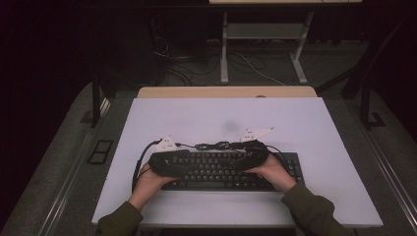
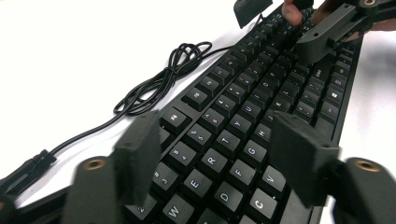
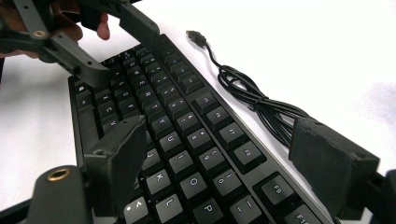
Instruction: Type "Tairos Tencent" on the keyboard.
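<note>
Now we hold both grippers low over the black keyboard (image 1: pixel 231 169), which lies flat on the white table (image 1: pixel 221 118) near its front edge. Our left gripper (image 2: pixel 219 154) hangs over the keyboard's left end, its jaws spread across the letter keys and pinching nothing. Just behind the keyboard's back edge lies its bundled cable (image 1: pixel 216 145), plug (image 3: pixel 195 37) loose on the table. Our right gripper (image 3: pixel 233 163) hangs over the keyboard's right part, jaws spread wide, one just above that cable.
</note>
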